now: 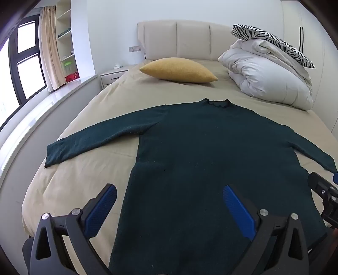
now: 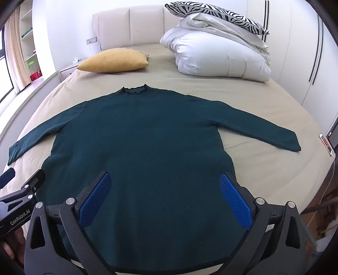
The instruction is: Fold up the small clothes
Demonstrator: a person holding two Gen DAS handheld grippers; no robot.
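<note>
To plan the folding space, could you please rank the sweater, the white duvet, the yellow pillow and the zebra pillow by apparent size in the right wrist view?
1. Green sweater, though nearest the camera.
2. White duvet.
3. Yellow pillow and zebra pillow: too alike to rank.

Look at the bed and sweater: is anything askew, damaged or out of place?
Nothing stands out. The sweater lies flat on the bed, sleeves spread, collar toward the headboard. The duvet is bundled with a zebra pillow on top, which looks deliberate.
</note>
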